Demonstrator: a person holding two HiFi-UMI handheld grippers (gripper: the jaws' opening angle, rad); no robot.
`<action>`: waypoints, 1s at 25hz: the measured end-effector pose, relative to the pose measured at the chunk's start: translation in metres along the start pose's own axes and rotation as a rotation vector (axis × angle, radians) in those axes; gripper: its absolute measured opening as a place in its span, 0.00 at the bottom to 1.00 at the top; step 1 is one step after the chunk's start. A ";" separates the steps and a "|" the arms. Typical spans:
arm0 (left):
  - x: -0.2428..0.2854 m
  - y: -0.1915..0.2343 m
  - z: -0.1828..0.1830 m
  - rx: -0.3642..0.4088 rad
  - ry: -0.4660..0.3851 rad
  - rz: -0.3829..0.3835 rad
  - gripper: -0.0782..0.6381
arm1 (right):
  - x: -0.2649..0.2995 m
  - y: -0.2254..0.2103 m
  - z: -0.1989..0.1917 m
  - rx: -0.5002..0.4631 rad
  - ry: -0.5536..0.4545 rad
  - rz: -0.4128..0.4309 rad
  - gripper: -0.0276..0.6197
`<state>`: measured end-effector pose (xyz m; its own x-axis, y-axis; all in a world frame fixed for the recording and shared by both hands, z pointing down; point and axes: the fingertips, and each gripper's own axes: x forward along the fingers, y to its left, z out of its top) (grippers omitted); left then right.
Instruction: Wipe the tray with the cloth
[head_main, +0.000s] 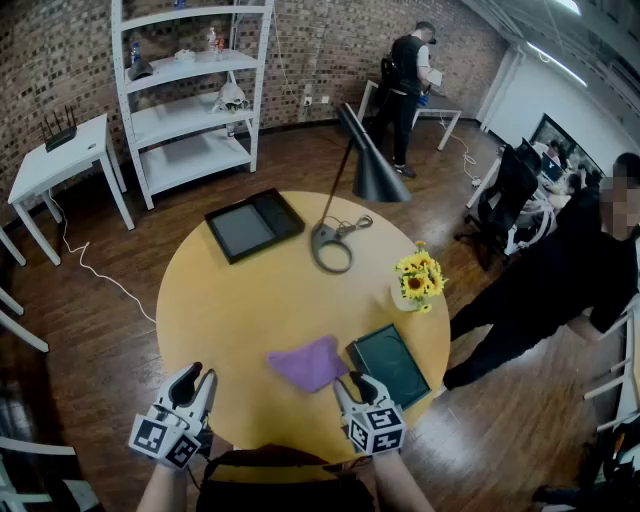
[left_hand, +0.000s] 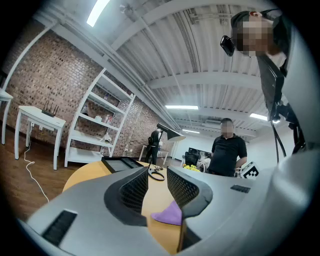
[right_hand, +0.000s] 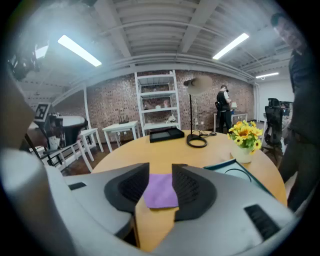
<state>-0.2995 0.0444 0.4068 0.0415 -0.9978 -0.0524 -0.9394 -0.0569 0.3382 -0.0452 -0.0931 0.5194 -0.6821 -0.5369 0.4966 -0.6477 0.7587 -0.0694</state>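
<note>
cloth (head_main: 308, 363) on table (head_main: 250, 300), tray (head_main: 390, 362) at its 3 o'clock
l hand-held gripper (head_main: 200, 373) clenched, empty; r hand-held gripper (head_main: 350, 381) released

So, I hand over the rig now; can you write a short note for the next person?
Left gripper: shut, empty, at the near edge of the table.
Right gripper: open, empty, pointing at the purple cloth.
Purple cloth lies on the table, just left of the green tray; a black tray sits at the far side.
Done: nothing yet; the cloth is not picked up.
Left: grasp the cloth and wipe the tray.
</note>
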 end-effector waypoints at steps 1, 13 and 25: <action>-0.001 0.001 0.000 0.003 0.006 -0.008 0.25 | 0.017 0.005 -0.015 -0.012 0.068 0.003 0.31; -0.039 0.023 -0.002 -0.026 -0.010 0.061 0.25 | 0.146 0.016 -0.093 -0.147 0.560 0.009 0.67; -0.066 0.049 -0.006 -0.079 -0.006 0.165 0.25 | 0.151 0.014 -0.123 0.006 0.806 -0.042 0.68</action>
<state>-0.3459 0.1075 0.4322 -0.1134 -0.9935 0.0050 -0.9036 0.1052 0.4153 -0.1152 -0.1186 0.6995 -0.2036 -0.1317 0.9702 -0.6711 0.7403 -0.0404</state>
